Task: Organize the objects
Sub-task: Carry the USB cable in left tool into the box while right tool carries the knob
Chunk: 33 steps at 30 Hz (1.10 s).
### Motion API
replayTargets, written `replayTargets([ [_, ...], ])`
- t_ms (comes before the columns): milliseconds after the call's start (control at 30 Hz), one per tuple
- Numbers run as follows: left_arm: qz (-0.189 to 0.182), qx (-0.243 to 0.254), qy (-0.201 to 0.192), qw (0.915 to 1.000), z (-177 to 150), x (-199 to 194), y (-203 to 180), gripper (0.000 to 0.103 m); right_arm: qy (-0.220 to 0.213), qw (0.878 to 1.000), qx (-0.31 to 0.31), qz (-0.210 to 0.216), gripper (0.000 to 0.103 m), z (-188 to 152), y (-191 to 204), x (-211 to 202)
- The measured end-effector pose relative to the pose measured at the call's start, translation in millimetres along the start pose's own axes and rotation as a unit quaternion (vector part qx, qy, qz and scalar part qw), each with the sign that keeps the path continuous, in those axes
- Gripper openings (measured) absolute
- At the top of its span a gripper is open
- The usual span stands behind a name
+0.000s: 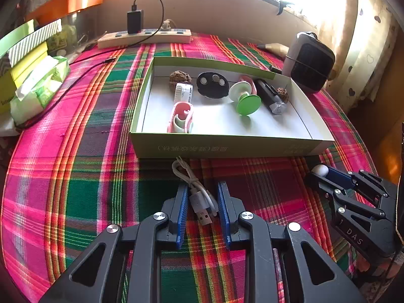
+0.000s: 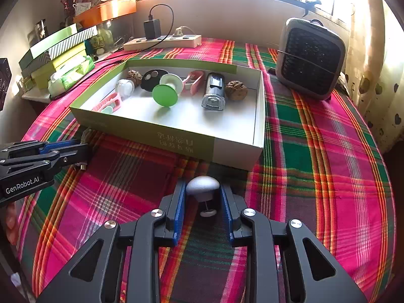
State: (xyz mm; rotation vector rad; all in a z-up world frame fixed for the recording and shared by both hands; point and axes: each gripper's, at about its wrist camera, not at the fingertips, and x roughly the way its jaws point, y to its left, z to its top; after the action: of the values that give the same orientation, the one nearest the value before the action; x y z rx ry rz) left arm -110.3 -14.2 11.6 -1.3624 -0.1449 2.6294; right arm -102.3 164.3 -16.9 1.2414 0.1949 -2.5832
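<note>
Most items already sit in the green box (image 1: pixel 227 149). Your left tool (image 1: pixel 203 202) grips the coiled USB cable (image 1: pixel 199 197), right tool (image 2: pixel 203 197) the white knob (image 2: pixel 202 185); both remain on tabletop, unboxed.

We've got a plaid tablecloth (image 2: pixel 315 151) over the table, a power strip (image 1: pixel 145 38) along the back wall with a black charger (image 1: pixel 135 21) plugged in, a small grey heater (image 2: pixel 311 58) on the right, a tissue pack (image 1: pixel 38 88) and stacked boxes (image 2: pixel 58 50) off to the left.
</note>
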Motion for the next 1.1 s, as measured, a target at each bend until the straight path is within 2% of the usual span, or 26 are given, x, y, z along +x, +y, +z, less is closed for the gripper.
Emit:
replayTargets([
  [533,0.008,0.003,-0.003,1.0,0.3,-2.2,-0.4,0.021,-0.001,1.0,0.003,0.003,0.027,-0.2,0.7,-0.2],
  [700,0.008,0.007,-0.01,0.9999,0.6,-5.4,-2.7,0.015,-0.006,1.0,0.006,0.006,0.027,0.4,1.1,-2.8],
  [1100,0.004,0.011,-0.015,0.9998,-1.9,-7.7,-4.7,0.015,-0.013,1.0,0.008,0.01,0.027,2.5,3.7,-7.5],
])
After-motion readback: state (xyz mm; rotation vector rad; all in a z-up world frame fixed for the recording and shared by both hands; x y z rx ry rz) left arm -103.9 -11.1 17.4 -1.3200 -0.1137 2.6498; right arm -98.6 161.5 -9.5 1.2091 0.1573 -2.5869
